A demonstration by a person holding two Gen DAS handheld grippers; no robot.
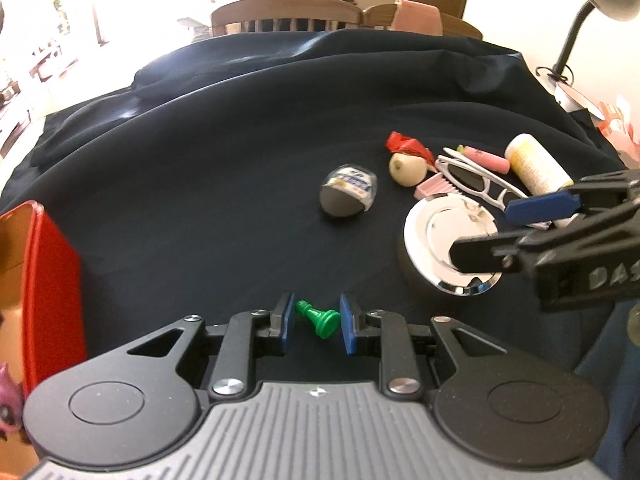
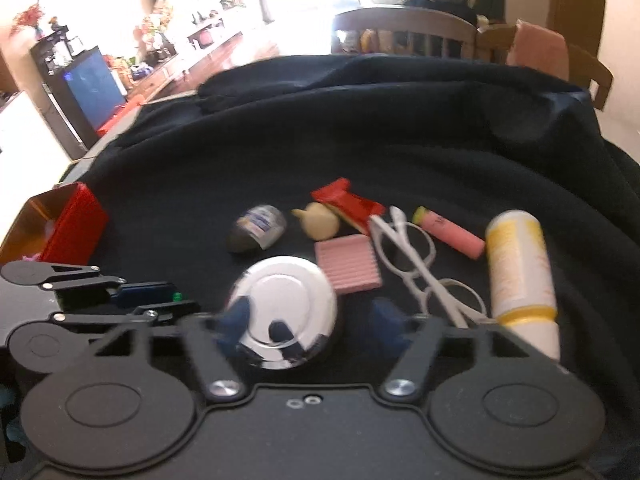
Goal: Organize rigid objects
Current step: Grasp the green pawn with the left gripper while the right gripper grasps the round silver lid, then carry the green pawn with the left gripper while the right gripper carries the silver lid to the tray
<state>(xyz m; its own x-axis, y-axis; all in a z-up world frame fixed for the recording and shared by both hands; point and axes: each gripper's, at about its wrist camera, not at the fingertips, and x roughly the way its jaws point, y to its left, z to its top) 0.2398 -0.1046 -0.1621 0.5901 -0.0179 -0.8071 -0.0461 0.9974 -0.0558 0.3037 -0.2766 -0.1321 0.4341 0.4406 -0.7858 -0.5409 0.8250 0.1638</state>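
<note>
Left tool [image 1: 317, 324] brackets green pawn [image 1: 318, 317], pads apart, not gripping.

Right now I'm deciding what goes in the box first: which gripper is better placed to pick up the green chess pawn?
Left. The green pawn lies on its side between the left gripper's open fingers; the right gripper straddles the shiny round lid.

Box [image 1: 52, 280] far left, chess pawn [image 1: 318, 317] centre, chrome disc [image 1: 448, 240] right

I can read only "DAS" in raised letters on the right gripper [image 1: 520, 224] body, far right in my left wrist view; other labels blur.
</note>
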